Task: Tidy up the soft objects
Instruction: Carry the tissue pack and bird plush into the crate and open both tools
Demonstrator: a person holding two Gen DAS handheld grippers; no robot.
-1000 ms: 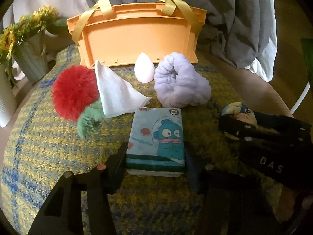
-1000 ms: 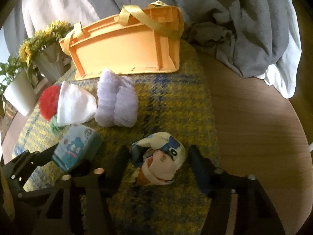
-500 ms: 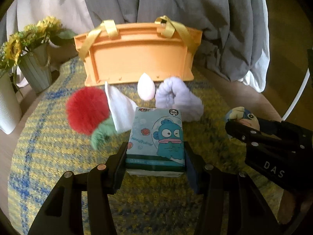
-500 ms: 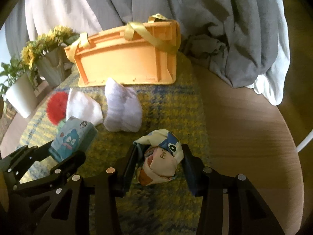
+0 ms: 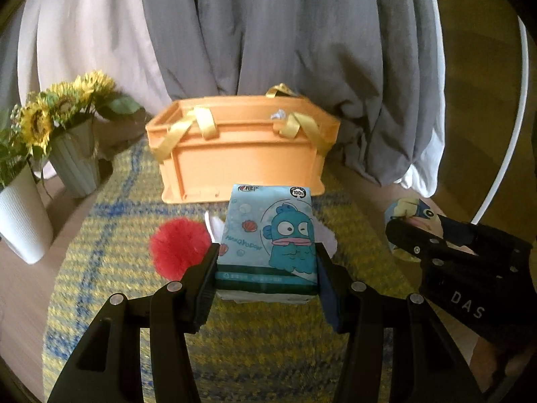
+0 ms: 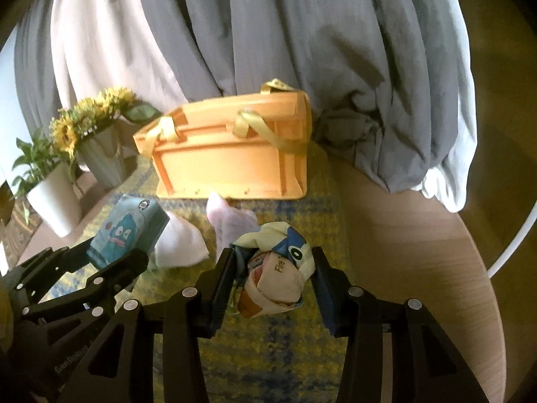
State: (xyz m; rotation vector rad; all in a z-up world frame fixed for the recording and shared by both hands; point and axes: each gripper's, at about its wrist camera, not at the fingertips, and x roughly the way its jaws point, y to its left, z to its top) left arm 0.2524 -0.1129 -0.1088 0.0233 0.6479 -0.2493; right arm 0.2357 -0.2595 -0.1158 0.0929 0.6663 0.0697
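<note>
A: Behind the crate (image 5: 241, 164), what fills the back of the view?

B: Grey and white drapes. I use the crate as my landmark: it is orange, with yellow straps, and stands on the mat (image 5: 110, 255). Two vases with sunflowers are to its left. In front of it, down on the mat, lie a red pom-pom (image 5: 179, 247), a white cloth (image 6: 179, 240) and a lilac scrunchie (image 6: 231, 223).

A: And what do you have in hand?

B: My left gripper (image 5: 266, 268) is partly closed on the tissue pack (image 5: 268, 238). The pads press its two long sides near the bottom end, and it hangs above the mat in front of the crate, printed face up. My right gripper (image 6: 273, 278) has just been closing and now clamps the cloth ball (image 6: 275, 268), which sits squarely between the pads, raised in front of the crate's right end.

A: How will they handle?

B: Both should be light. I judge the pack to be soft paper in slick film, so it gives under pressure and could slide; holding across its narrow width, as I do, seems right. The ball is wadded fabric, squashy and not fragile. Its folds could loosen, so I would keep the pads across its thickest part.

A: Anything in the crate?

B: I cannot tell from here; only something pale shows at its rim.
</note>
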